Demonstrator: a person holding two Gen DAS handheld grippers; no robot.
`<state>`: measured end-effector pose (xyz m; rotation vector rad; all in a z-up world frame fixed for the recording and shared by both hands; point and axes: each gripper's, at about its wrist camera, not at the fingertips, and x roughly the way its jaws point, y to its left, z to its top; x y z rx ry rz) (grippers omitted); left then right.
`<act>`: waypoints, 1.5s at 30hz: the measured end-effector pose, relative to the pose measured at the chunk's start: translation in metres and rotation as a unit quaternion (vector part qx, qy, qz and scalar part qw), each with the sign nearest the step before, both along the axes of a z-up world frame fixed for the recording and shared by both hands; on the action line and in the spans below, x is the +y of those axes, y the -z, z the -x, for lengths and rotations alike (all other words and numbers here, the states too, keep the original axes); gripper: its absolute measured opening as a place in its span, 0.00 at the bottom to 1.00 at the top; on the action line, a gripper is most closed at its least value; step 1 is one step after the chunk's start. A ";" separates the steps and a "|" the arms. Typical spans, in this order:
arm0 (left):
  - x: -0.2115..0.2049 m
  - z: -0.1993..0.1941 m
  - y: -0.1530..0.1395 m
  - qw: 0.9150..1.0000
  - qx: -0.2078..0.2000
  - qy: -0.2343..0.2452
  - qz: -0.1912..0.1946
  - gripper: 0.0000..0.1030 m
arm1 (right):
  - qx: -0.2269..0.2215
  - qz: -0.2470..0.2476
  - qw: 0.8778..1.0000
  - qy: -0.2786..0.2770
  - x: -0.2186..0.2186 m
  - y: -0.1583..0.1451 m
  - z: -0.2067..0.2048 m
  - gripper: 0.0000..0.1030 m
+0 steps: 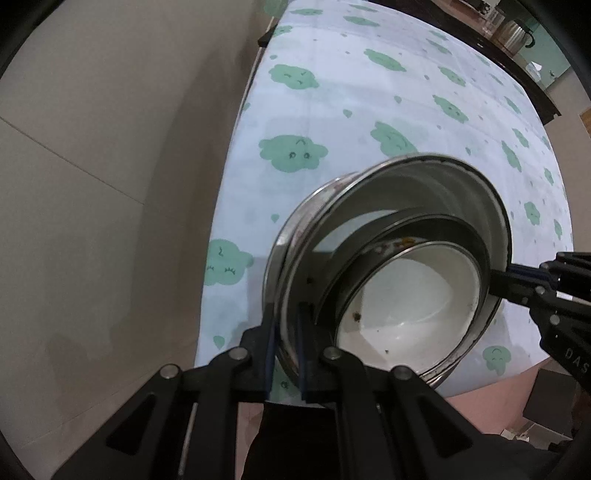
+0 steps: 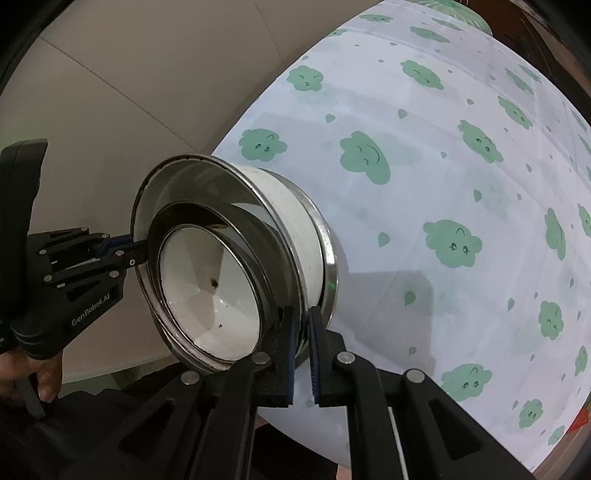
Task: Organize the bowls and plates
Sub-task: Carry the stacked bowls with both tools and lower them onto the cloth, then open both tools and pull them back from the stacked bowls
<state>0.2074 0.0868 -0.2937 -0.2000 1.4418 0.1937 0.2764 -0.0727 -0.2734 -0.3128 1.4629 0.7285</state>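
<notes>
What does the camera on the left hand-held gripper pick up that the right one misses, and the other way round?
Only the left view shows a metal kettle on dark furniture beyond the table.

Only the right view shows the person's fingers under the left hand-held gripper, and the white outer wall of the top bowl.

Both show the nested steel-rimmed bowls with food specks inside, each gripper clamped on opposite sides of the rim, the right hand-held gripper included, above the cloud-print tablecloth.
</notes>
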 end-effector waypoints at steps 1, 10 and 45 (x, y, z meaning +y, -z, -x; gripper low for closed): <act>0.001 -0.001 0.000 1.000 -0.001 0.002 0.001 0.04 | 0.000 0.000 1.000 0.002 0.000 0.000 0.000 0.08; 0.005 -0.013 -0.002 0.999 0.001 0.042 0.018 0.04 | 0.049 -0.024 0.996 0.066 -0.013 0.009 -0.008 0.08; 0.014 0.017 -0.082 0.977 -0.171 0.119 -0.031 0.48 | -0.153 0.002 0.978 0.140 -0.010 -0.047 0.056 0.09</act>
